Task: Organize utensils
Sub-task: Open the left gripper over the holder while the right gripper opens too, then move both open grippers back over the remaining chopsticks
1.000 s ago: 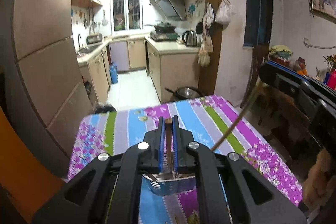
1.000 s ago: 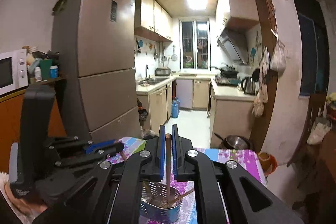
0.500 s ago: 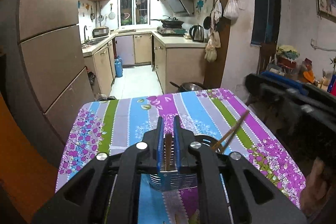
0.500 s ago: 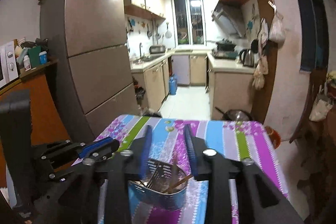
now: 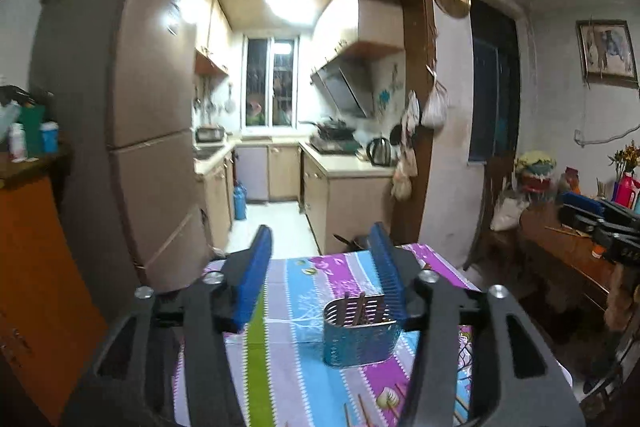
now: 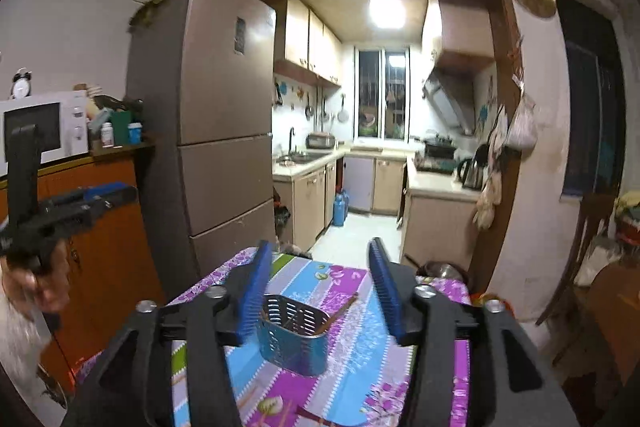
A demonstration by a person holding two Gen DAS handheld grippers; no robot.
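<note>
The desk [image 5: 304, 283] with the striped flowered cloth carries the metal utensil holder [image 5: 360, 333], which stands upright with chopsticks [image 6: 340, 311] leaning inside it. Your left claw [image 5: 320, 267] is opening with nothing between its blue pads, and the holder stands ahead of it and lower, close to the right pad. Your right claw [image 6: 318, 277] is opening too and grasps nothing; the holder stands ahead of it, below the gap, nearer the left pad.

left gripper [image 5: 320, 275], right gripper [image 6: 318, 283] opening, chopsticks [image 6: 340, 309] released
</note>
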